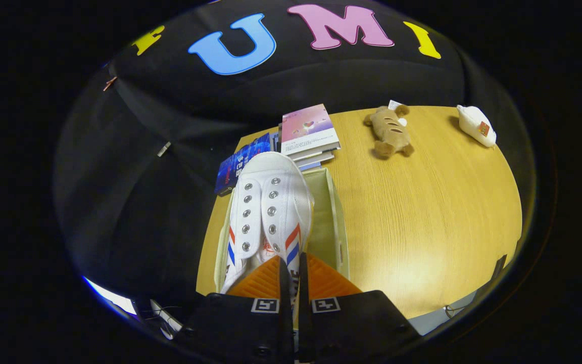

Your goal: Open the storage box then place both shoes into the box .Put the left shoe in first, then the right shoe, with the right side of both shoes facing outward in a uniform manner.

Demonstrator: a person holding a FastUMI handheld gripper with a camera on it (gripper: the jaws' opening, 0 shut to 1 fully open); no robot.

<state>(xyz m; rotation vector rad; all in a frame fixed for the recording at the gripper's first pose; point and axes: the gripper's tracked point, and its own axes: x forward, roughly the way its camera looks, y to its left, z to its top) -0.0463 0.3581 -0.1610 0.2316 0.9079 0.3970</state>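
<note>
The gripper [292, 273] has its two fingers squeezed close together on the side of a white shoe [268, 210] with red and blue stripes. The shoe hangs over the open box [332, 212], toe pointing away, with the box on the wooden bench [422, 222]. Beyond the box are some books [307, 132], a brown soft toy [389, 132] and a small white thing [475, 125].

Shoe [269, 202] hides most of the box's [332, 212] inside.
</note>
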